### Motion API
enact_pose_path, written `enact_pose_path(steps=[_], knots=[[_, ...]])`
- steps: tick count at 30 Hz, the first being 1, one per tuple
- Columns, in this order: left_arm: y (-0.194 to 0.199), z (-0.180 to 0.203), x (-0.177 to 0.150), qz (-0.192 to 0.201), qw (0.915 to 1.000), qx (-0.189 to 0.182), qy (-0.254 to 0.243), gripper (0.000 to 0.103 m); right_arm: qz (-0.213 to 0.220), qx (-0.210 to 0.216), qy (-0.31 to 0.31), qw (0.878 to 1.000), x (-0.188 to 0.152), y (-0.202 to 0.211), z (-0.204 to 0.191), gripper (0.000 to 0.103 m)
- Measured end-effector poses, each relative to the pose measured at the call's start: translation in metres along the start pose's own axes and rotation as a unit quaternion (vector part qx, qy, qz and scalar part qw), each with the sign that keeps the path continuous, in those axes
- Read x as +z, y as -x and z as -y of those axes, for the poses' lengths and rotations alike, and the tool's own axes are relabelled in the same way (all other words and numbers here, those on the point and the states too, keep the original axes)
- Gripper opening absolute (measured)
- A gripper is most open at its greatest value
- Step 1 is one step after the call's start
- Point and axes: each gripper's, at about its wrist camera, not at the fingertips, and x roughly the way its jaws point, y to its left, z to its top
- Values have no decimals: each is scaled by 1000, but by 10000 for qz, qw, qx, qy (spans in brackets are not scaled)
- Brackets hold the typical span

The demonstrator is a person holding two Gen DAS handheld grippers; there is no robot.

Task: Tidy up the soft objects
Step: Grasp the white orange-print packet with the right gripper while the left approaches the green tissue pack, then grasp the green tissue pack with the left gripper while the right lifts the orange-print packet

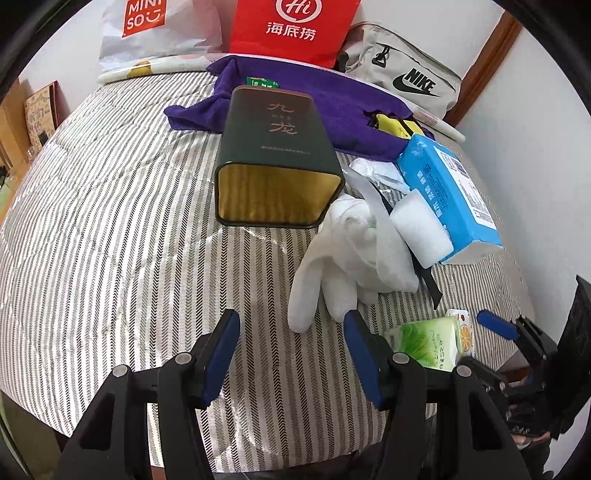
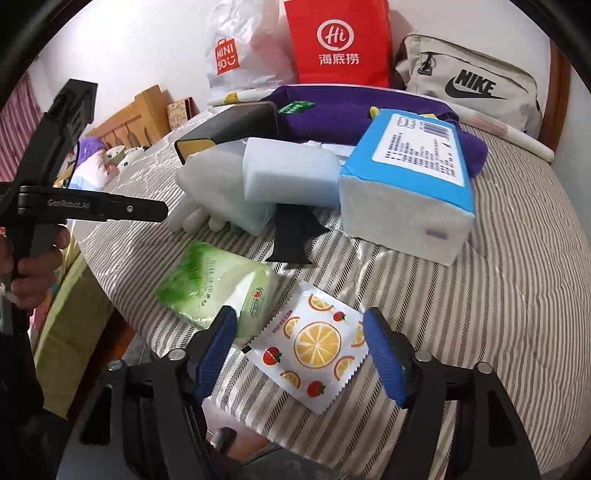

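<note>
The striped bed (image 1: 110, 229) filled most of both views, its quilt carrying everything else. Along the top of the frame a white Miniso bag (image 1: 147, 33), a red paper bag (image 1: 291, 29) and a grey Nike bag (image 1: 406, 74) leaned against the wall, with a purple towel (image 1: 325, 99) spread just in front of them. At the centre of the left wrist view a dark tin box (image 1: 277, 155) lay on its side, its open gold-lined mouth facing the camera. To its right sat a blue tissue pack (image 1: 450, 192), a white sponge block (image 1: 417, 232) resting against it, and a white glove (image 1: 343, 258) sprawled beside the tin's mouth with its fingers pointing down the frame. Lower right lay a green tissue packet (image 1: 424, 343), and in the right wrist view a small fruit-print sachet (image 2: 314, 350) lay just beside it. The left tongs (image 1: 290, 358) hung spread above bare quilt at the bottom, just short of the glove's fingertips. The right tongs (image 2: 301, 354) stood spread either side of the sachet, not touching it as far as I could tell.
</note>
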Motion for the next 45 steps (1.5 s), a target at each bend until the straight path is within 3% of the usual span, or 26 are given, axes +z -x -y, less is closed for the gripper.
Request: enact_pose_path(steps=[8, 18, 22, 29, 37, 45], knots=[[-2, 6, -1, -41, 9999, -21, -93, 56, 229, 261, -67, 9994, 6, 8, -10, 74], [-9, 6, -2, -111, 9999, -43, -56, 56, -229, -234, -200, 9993, -22, 1, 19, 76], [-11, 10, -2, -139, 9998, -15, -125, 56, -49, -311, -242, 9992, -20, -6, 8, 89], [-6, 15, -7, -76, 9993, -84, -351, 56, 198, -907, -33, 9957, -16, -21, -7, 90], [-3, 32, -14, -91, 9978, -198, -624, 56, 347, -978, -14, 9946, -15, -14, 0, 52], [-4, 61, -21, -92, 9940, -546, -942, 60, 388, -737, -245, 9962, -16, -6, 14, 29]])
